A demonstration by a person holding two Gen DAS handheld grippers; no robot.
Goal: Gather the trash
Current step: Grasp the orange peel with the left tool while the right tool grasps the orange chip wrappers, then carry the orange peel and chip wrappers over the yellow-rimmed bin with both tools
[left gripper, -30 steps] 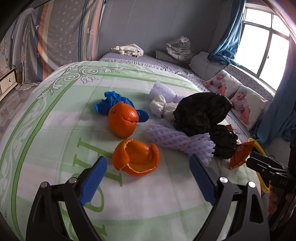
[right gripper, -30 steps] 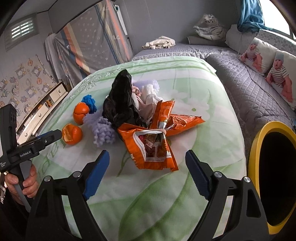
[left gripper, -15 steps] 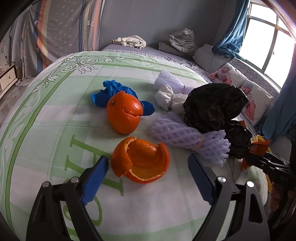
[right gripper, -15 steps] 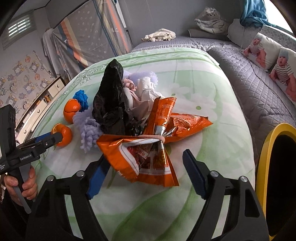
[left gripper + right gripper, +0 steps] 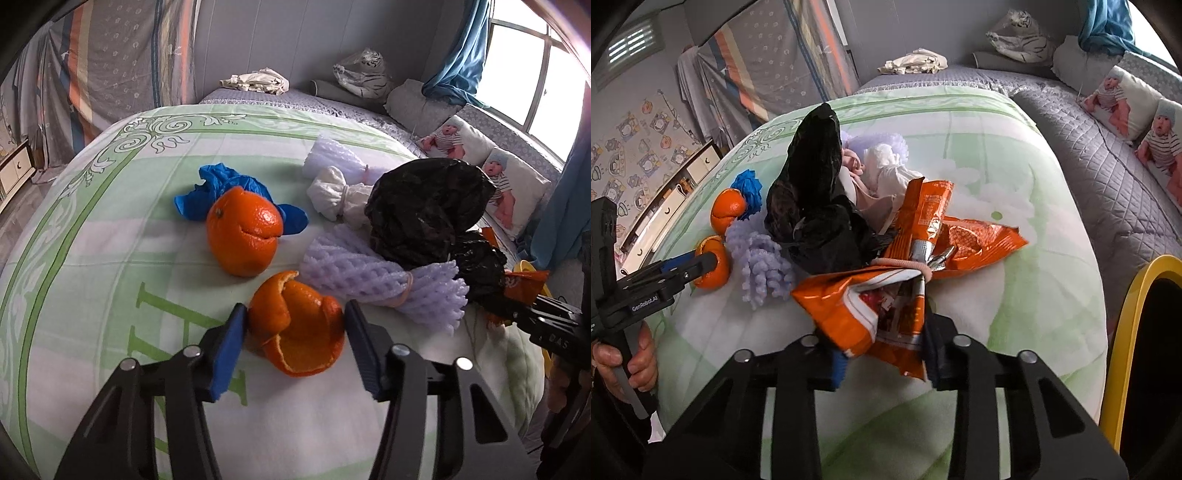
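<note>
An empty orange peel (image 5: 299,332) lies on the green blanket between the blue pads of my left gripper (image 5: 295,325). Its jaws are closing and both pads touch the peel's sides. The same gripper (image 5: 701,264) shows at the peel (image 5: 714,269) in the right wrist view. An orange snack bag (image 5: 886,295), tied with a rubber band, has its near end between the pads of my right gripper (image 5: 884,350). Those jaws are closing too and pinch the foil. The right gripper's tip (image 5: 546,325) appears at the right edge of the left wrist view.
Behind the peel lie an orange (image 5: 242,236), a blue glove (image 5: 218,184), a purple foam net (image 5: 369,280), a white bundle (image 5: 332,192) and a black bag (image 5: 424,206). A yellow-rimmed bin (image 5: 1126,314) stands off the bed's right side. A hand (image 5: 624,365) holds the left gripper's handle.
Both grippers came forward and down, then narrowed from wide open. The left pads now sit against the peel, and the right pads have closed on the snack bag's near end.
</note>
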